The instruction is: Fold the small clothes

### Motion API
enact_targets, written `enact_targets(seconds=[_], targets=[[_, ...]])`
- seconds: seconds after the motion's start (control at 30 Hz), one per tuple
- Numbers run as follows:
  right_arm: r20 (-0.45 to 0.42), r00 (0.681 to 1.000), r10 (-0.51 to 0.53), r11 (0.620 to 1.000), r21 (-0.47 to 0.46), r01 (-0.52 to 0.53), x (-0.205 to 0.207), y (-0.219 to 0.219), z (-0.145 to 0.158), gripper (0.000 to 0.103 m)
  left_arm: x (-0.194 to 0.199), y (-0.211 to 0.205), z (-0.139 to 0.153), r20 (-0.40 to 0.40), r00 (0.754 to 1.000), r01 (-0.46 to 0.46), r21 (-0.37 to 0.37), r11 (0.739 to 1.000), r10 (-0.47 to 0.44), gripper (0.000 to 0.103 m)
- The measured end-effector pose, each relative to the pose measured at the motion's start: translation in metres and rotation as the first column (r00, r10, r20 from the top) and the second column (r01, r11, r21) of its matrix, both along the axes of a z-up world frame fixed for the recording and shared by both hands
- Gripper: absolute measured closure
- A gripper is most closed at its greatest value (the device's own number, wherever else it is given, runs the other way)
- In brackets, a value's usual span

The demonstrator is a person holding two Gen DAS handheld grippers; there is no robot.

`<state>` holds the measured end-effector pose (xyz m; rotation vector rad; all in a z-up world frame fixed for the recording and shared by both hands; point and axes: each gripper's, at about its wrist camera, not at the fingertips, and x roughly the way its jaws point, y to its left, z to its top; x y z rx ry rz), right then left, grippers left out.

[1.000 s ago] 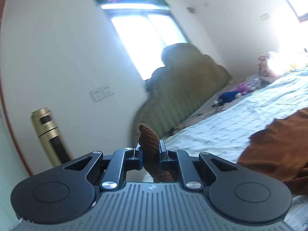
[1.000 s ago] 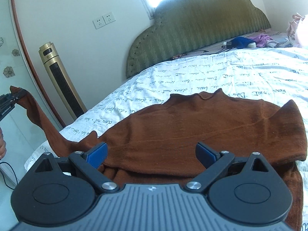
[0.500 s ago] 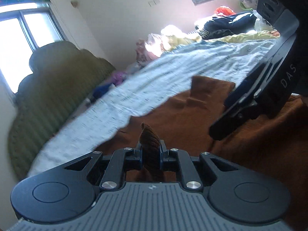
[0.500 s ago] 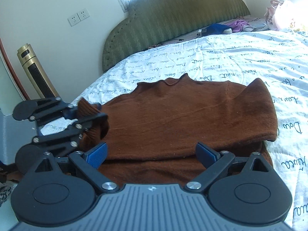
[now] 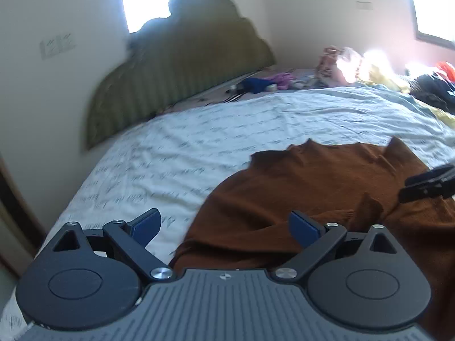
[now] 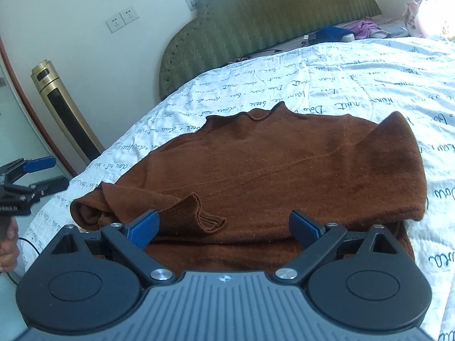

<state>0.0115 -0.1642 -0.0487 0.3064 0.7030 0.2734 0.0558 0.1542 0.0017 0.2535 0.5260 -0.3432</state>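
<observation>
Garment: brown knitted sweater (image 6: 284,167) lies flat on white printed bedsheet (image 6: 355,85), collar toward the headboard, sleeve folded across.
Left gripper (image 5: 224,227): jaws opening, nothing between them.
Right gripper (image 6: 224,227): tilted down, spread wide, holding nothing.

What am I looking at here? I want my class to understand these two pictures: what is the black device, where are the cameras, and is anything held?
No robot: a person carries a two-fingered tool in each hand, each with a camera looking along its fingers. In the left view, the left tool has its jaws opening with nothing gripped. In the right view, the right tool is open too, above a brown sweater lying on the bed sheet printed with writing. One sleeve lies folded across it. Nothing is held.
</observation>
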Motion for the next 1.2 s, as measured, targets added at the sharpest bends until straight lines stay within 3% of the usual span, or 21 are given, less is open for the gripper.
enact_targets(seconds=[0.13,0.2,0.27,0.37,0.43,0.5,0.57,0.6,0.67,0.7,0.87,1.03,1.2], targets=[[0.080,0.988,0.131,0.982,-0.144,-0.119,0.005,0.022,0.013,0.005,0.027,0.049,-0.012,-0.171,0.984,-0.083,-0.170,0.982,0.054,0.017],[0.125,0.967,0.221,0.957,-0.216,-0.191,0.006,0.033,0.020,0.005,0.028,0.061,-0.017,-0.205,0.978,-0.093,-0.237,0.967,0.044,0.017],[0.126,0.945,0.303,0.933,-0.242,-0.267,0.012,0.040,0.021,0.005,0.031,0.062,-0.028,-0.231,0.972,-0.094,-0.254,0.963,0.034,0.019],[0.110,0.915,0.389,0.882,-0.333,-0.334,0.021,0.053,0.018,0.005,0.030,0.060,-0.039,-0.256,0.967,-0.069,-0.227,0.971,0.008,0.035],[0.091,0.906,0.414,0.865,-0.348,-0.360,0.026,0.056,0.015,0.006,0.034,0.057,-0.047,-0.280,0.960,-0.062,-0.204,0.977,0.003,0.060],[0.063,0.891,0.450,0.842,-0.361,-0.400,0.030,0.059,0.010,0.017,0.038,0.054,-0.053,-0.303,0.953,-0.040,-0.188,0.981,-0.019,0.079],[0.036,0.889,0.456,0.826,-0.388,-0.409,0.035,0.062,0.002,0.043,0.037,0.050,-0.057,-0.299,0.954,-0.022,-0.165,0.986,-0.029,0.086],[0.017,0.886,0.464,0.824,-0.376,-0.424,0.039,0.061,-0.002,0.051,0.037,0.049,-0.058,-0.300,0.953,-0.017,-0.153,0.988,-0.030,0.090],[-0.012,0.886,0.464,0.828,-0.349,-0.438,0.047,0.059,-0.009,0.094,0.035,0.050,-0.058,-0.300,0.953,-0.013,-0.151,0.988,-0.034,0.091],[-0.023,0.887,0.461,0.829,-0.345,-0.440,0.050,0.059,-0.011,0.099,0.034,0.052,-0.058,-0.299,0.954,-0.015,-0.154,0.988,-0.032,0.091],[0.055,0.899,0.435,0.882,-0.226,-0.413,0.050,0.046,0.008,0.100,0.024,0.057,-0.053,-0.281,0.959,-0.002,-0.151,0.989,-0.041,0.092],[0.094,0.924,0.370,0.929,-0.026,-0.370,0.076,0.026,0.034,0.100,0.020,0.052,-0.051,-0.266,0.962,0.042,-0.106,0.994,-0.068,0.092],[0.142,0.935,0.325,0.925,0.157,-0.345,0.111,0.014,0.079,0.100,0.006,0.039,-0.046,-0.209,0.968,0.139,-0.006,0.990,-0.137,0.092]])
